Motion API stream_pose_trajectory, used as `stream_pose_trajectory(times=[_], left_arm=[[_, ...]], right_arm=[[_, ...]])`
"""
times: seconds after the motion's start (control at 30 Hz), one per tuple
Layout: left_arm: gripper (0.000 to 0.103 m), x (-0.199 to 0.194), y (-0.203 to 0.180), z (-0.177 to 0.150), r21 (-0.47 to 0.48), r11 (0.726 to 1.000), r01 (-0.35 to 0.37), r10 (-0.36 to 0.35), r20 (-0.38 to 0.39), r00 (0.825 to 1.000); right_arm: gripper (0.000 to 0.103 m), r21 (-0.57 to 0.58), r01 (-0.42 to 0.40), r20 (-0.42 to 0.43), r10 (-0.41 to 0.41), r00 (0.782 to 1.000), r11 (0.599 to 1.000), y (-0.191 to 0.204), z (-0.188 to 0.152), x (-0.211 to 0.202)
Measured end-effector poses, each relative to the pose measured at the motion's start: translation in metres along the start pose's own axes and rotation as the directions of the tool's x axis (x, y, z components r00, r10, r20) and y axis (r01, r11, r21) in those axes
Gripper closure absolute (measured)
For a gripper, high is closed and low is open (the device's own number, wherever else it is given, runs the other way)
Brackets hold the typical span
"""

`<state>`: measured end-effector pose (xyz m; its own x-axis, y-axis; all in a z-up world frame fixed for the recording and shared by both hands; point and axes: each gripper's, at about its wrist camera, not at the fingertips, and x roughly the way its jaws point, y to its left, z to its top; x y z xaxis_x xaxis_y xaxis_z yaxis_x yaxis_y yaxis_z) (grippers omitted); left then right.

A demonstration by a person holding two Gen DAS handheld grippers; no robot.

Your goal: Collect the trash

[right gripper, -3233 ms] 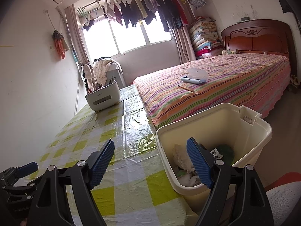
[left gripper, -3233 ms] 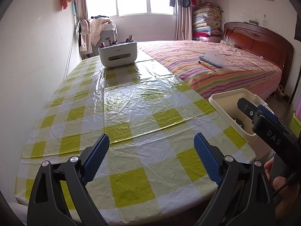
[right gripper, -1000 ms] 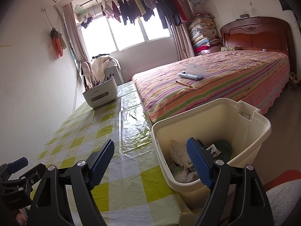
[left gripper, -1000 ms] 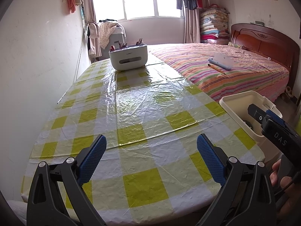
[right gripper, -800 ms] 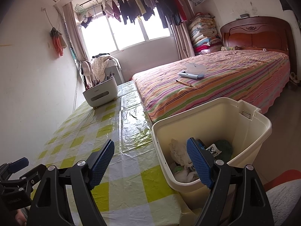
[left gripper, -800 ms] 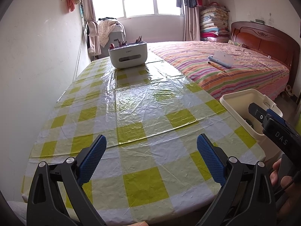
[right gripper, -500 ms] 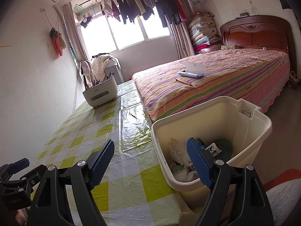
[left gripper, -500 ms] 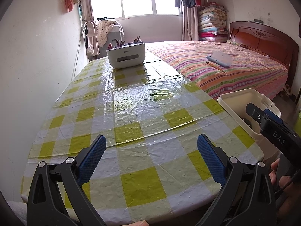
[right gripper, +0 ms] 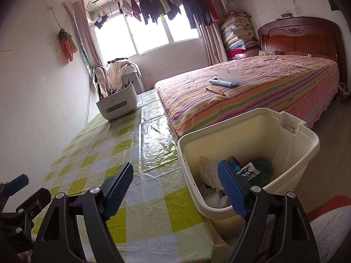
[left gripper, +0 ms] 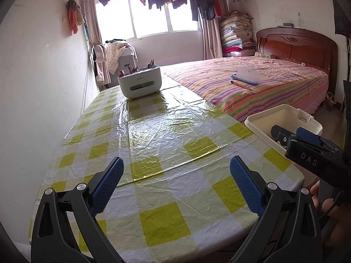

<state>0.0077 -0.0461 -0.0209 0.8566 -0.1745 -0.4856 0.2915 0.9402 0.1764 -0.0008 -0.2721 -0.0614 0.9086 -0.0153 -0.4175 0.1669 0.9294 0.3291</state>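
Checked table [left gripper: 153,144] unchanged beside the bin [right gripper: 291,153]; both grippers' jaws stay spread, holding nothing.

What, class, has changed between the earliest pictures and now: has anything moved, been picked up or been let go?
Hardly anything. The left tongs tipped and shifted slightly, so their view of the table changed a little; nothing was taken or released. Both tongs stay open and empty, the right tongs stay by the bin, the trash stays inside it, and the white organizer keeps its place.
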Motion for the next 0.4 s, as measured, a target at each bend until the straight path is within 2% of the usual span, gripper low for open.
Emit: stream_pose_trajectory(times=[0.4], left_arm=[[0.007,0.002,-0.017,-0.002,0.108,0.993,-0.055,0.054,0.006,0.999]], right_arm=[[0.026,0.009,0.001,0.000,-0.001,1.000,1.000,-0.002,0.000,0.000]])
